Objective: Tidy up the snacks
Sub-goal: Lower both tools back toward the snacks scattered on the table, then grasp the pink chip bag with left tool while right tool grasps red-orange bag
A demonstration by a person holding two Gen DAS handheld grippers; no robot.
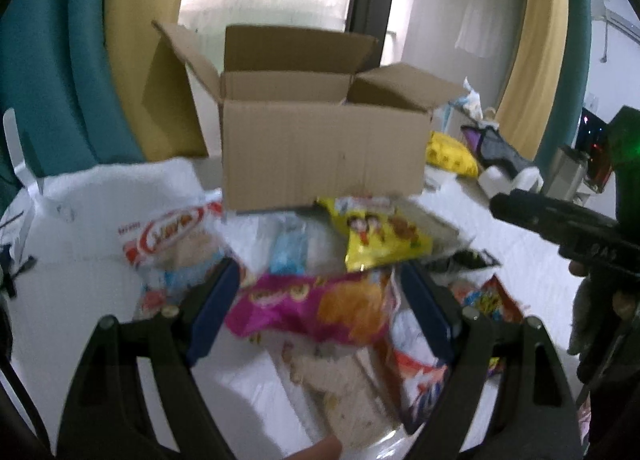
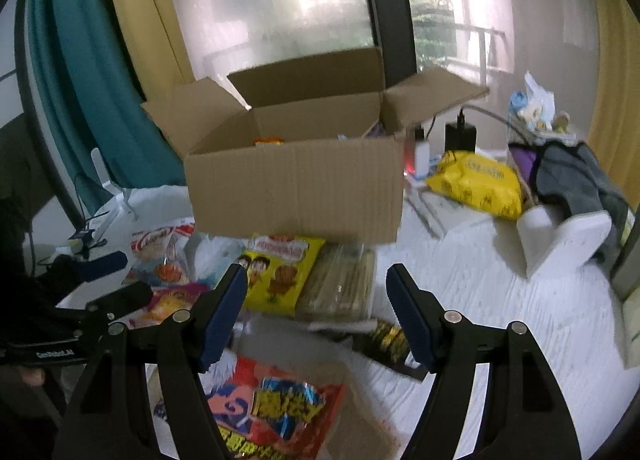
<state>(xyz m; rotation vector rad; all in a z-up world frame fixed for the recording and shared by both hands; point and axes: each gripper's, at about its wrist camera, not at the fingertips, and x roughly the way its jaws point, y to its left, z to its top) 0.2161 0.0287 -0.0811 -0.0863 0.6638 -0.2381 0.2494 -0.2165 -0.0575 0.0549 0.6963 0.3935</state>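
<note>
pink snack bag [image 1: 316, 310] between open left gripper [image 1: 320, 296].

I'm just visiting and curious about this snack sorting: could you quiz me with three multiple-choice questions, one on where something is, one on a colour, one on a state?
1. Where is the yellow cartoon snack bag?
A. inside the box
B. just in front of the cardboard box
C. on the grey clothes

2. What colour is the packet between the left gripper fingers?
A. magenta
B. green
C. black

3. How is the box?
A. taped shut
B. crushed
C. flaps open

Answers: 1 B, it lies at the box's front wall. 2 A, magenta wrapper. 3 C, flaps stand outward.
</note>
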